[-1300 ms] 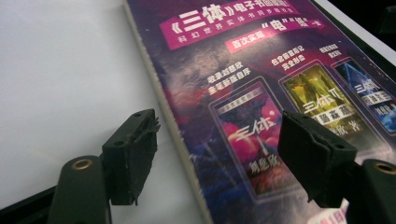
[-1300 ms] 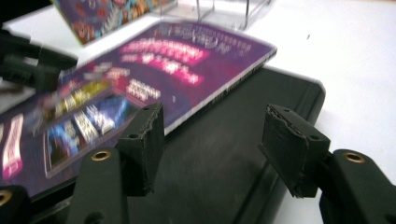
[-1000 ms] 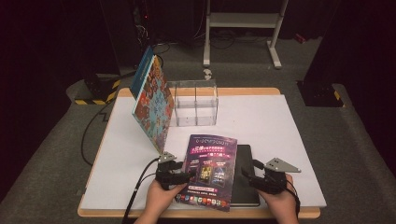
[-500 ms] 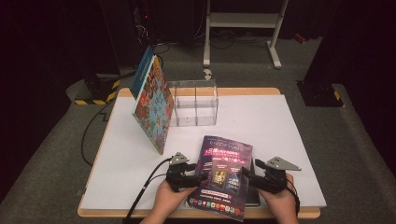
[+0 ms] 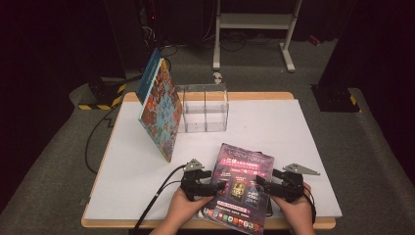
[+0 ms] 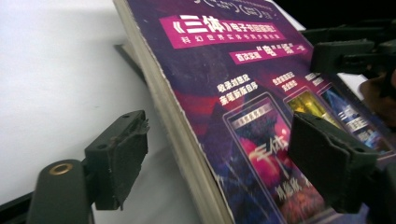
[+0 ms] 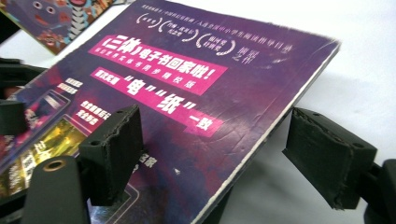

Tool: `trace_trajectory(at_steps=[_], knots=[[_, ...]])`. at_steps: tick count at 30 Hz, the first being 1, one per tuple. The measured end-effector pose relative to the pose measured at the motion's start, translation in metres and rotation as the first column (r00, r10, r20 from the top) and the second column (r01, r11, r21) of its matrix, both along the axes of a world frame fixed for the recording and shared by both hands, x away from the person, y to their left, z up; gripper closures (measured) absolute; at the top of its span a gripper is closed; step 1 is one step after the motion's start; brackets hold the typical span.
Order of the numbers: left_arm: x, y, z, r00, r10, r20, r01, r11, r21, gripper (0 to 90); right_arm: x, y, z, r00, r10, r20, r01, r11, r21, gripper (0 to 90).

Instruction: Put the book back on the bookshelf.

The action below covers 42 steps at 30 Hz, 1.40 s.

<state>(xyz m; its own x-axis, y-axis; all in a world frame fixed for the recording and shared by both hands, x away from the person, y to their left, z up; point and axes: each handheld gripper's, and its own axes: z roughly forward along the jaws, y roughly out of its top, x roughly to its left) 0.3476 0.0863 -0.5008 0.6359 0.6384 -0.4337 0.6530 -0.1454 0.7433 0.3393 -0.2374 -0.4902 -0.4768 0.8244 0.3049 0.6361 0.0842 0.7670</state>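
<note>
At the desk's [image 5: 147, 186] 6 o'clock edge lies the purple magazine [image 5: 240, 191], between the left tongs [image 5: 219, 186] at its 9 o'clock edge and the right tongs [image 5: 260, 181] at its 3 o'clock edge. Both tongs have just been opening: each pair of jaws stands wide, one above the cover and one below the page edge, with the pads clear of the paper and the magazine's edge tilted up between them. Farther off, toward 11 o'clock, a colourful book [image 5: 159, 110] leans against a clear acrylic box [image 5: 203, 107] at the desk's 12 o'clock side.
</note>
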Motion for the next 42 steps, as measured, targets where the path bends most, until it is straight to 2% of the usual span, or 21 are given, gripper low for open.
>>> trace_trajectory(at_steps=[4,8,10,14,17,19,22,23,27,30,33,36,39,40,42], knots=[[0.007,-0.004,-0.002,0.9981,-0.03,-0.053,0.028,0.9992,-0.029,18.9,0.003,0.001,-0.002,0.9985,0.032,-0.043,-0.03,0.999,0.034,18.8],[0.006,-0.011,0.001,0.9986,-0.039,-0.037,0.038,0.9992,-0.012,20.4,0.003,0.004,0.0,0.9971,0.045,-0.061,-0.043,0.999,0.032,20.1],[0.005,-0.011,0.002,0.9989,-0.035,-0.033,0.034,0.9994,-0.007,21.5,0.002,0.005,0.001,0.9973,0.052,-0.051,-0.051,0.998,0.019,21.6],[0.004,-0.012,0.006,0.9994,-0.034,-0.005,0.034,0.9993,0.014,26.4,0.003,0.007,0.004,0.9982,0.051,-0.031,-0.051,0.999,-0.006,26.8],[0.003,-0.014,0.01,0.9987,-0.034,0.039,0.032,0.9989,0.036,35.8,0.011,0.01,0.009,0.9991,0.037,-0.023,-0.038,0.999,-0.036,32.4],[0.004,-0.018,0.012,0.997,-0.036,0.069,0.032,0.9978,0.058,37.8,0.017,0.012,0.012,0.9991,0.039,-0.019,-0.04,0.998,-0.058,35.3],[0.006,-0.018,0.012,0.9941,-0.032,0.104,0.025,0.9978,0.061,43.1,0.027,0.01,0.014,0.9995,0.026,-0.019,-0.027,0.997,-0.07,34.6],[0.006,-0.018,0.012,0.9942,-0.03,0.103,0.025,0.9981,0.056,43.9,0.029,0.01,0.014,0.9996,0.017,-0.023,-0.018,0.997,-0.071,33.1],[0.003,-0.016,0.012,0.9911,-0.023,0.131,0.016,0.9985,0.053,49.1,0.024,0.006,0.009,0.9998,0.003,-0.022,-0.004,0.999,-0.045,29.2],[0.0,-0.016,0.014,0.9876,-0.02,0.155,0.01,0.9979,0.064,54.8,0.015,0.002,0.006,0.9995,0.018,-0.026,-0.019,1.0,-0.019,28.3],[-0.002,-0.016,0.015,0.9861,-0.017,0.166,0.007,0.998,0.063,60.2,0.009,0.001,0.005,0.9964,0.054,-0.066,-0.053,0.998,0.017,29.9],[-0.005,-0.015,0.018,0.9828,-0.027,0.183,0.016,0.998,0.061,68.4,0.007,0.0,0.007,0.9948,0.064,-0.079,-0.062,0.998,0.024,37.5],[-0.006,-0.014,0.022,0.981,-0.027,0.192,0.015,0.9979,0.063,73.6,0.004,0.0,0.013,0.9976,0.052,-0.045,-0.053,0.999,-0.007,52.4],[-0.006,-0.014,0.023,0.9809,-0.028,0.192,0.017,0.9982,0.058,75.5,0.003,-0.001,0.016,0.9983,0.054,-0.022,-0.054,0.998,-0.009,59.9],[-0.007,-0.013,0.024,0.9806,-0.027,0.194,0.016,0.9982,0.057,76.2,0.001,0.0,0.021,0.9983,0.058,-0.001,-0.058,0.998,-0.024,64.7]])
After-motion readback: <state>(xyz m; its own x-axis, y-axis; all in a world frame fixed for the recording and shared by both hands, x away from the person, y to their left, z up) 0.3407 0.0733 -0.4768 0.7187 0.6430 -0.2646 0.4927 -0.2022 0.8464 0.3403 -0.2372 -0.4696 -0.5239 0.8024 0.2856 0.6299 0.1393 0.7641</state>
